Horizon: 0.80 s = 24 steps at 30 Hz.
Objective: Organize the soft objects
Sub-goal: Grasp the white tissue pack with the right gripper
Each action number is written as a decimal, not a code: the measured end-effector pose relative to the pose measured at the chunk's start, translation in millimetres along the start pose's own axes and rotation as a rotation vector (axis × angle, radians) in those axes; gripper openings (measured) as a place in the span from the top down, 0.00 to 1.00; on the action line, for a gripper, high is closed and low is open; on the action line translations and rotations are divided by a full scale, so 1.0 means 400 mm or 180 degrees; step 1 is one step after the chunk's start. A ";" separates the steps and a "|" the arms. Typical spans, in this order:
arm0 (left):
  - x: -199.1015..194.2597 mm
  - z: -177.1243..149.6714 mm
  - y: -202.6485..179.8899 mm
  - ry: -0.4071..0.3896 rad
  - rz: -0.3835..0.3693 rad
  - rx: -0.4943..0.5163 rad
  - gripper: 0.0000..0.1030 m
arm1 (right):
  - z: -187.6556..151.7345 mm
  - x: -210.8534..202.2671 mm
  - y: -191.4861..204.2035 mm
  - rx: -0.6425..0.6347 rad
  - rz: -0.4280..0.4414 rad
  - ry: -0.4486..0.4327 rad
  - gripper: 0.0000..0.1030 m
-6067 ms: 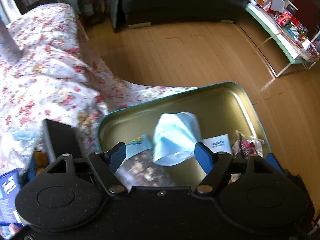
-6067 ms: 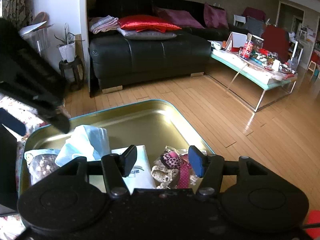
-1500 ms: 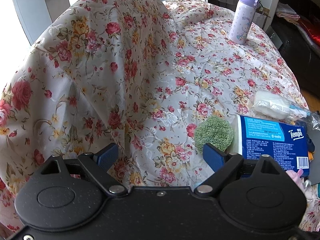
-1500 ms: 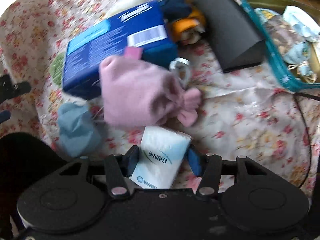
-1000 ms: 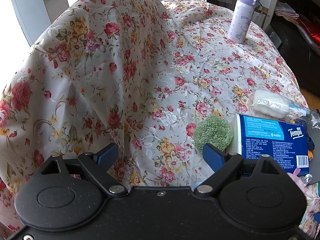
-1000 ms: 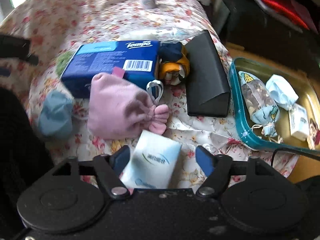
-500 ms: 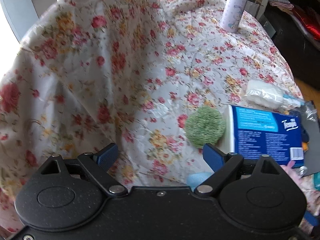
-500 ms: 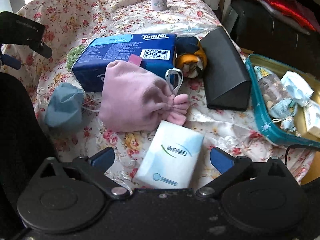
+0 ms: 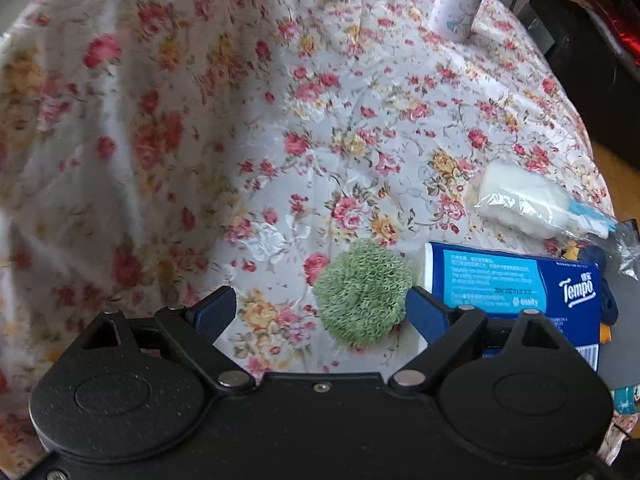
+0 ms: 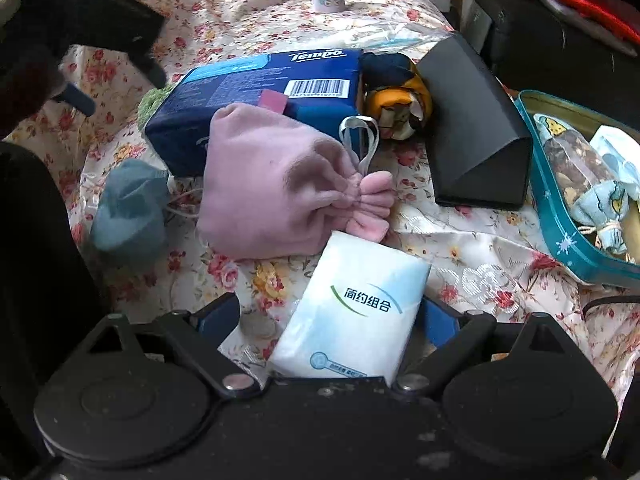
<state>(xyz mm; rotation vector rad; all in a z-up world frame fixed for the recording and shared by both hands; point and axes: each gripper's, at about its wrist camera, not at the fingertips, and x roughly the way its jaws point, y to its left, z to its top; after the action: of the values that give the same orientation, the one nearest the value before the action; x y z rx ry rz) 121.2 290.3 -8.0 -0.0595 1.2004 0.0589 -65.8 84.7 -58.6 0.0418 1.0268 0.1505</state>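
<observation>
I'm at the pickup step. My right gripper (image 10: 328, 316) is closing round the tissue pack (image 10: 352, 312), pads not gripping yet. Left gripper (image 9: 320, 312) spread wide over the green puff (image 9: 362, 290), empty. Next: squeeze pack, lift, carry to tin (image 10: 560, 240) on the right.

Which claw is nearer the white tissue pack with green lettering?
Right. The right claw straddles the white tissue pack, jaws closing around it. The left claw hangs farther off, over by the fuzzy green round pad.

Tissue pack (image 10: 356, 304) lower centre; pouch (image 10: 276, 184) just above it; Tempo box (image 10: 260, 88) behind pouch; tin (image 10: 560, 232) at right edge.
</observation>
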 end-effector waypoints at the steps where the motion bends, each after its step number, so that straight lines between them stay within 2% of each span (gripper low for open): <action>1: 0.012 0.004 -0.001 0.0049 -0.0009 -0.0022 0.14 | -0.003 0.000 0.002 -0.0020 -0.0001 -0.0008 0.05; 6: 0.041 0.027 0.002 0.0130 0.0074 -0.0128 0.11 | -0.003 0.005 0.008 -0.0019 0.0028 -0.0031 0.04; 8: 0.035 0.046 0.006 0.0010 0.0252 -0.0137 0.11 | 0.001 0.003 0.000 0.0020 0.0059 -0.0029 0.04; 12: 0.012 0.086 0.011 -0.0245 0.0873 -0.0168 0.14 | 0.006 0.003 -0.011 0.0078 0.0104 -0.0028 0.04; 13: 0.011 0.092 0.015 -0.0255 0.0911 -0.0168 0.14 | 0.007 0.004 -0.011 0.0080 0.0107 -0.0027 0.04; 16: 0.023 0.095 0.031 -0.0167 0.0779 -0.0190 0.13 | 0.008 0.005 -0.009 0.0069 0.0100 -0.0027 0.04; 20: 0.028 0.072 0.038 -0.0158 0.0731 -0.0245 0.13 | 0.004 0.005 -0.003 0.0008 0.0068 -0.0029 0.05; 24: 0.018 0.053 0.039 -0.0129 0.0486 -0.0232 0.13 | -0.001 0.002 0.005 -0.0066 0.0002 -0.0043 0.11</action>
<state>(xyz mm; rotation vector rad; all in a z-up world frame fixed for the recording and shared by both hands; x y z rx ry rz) 142.4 307.5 -7.2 -0.0302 1.1605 0.2368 -66.0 86.7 -59.4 0.0241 1.0116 0.1612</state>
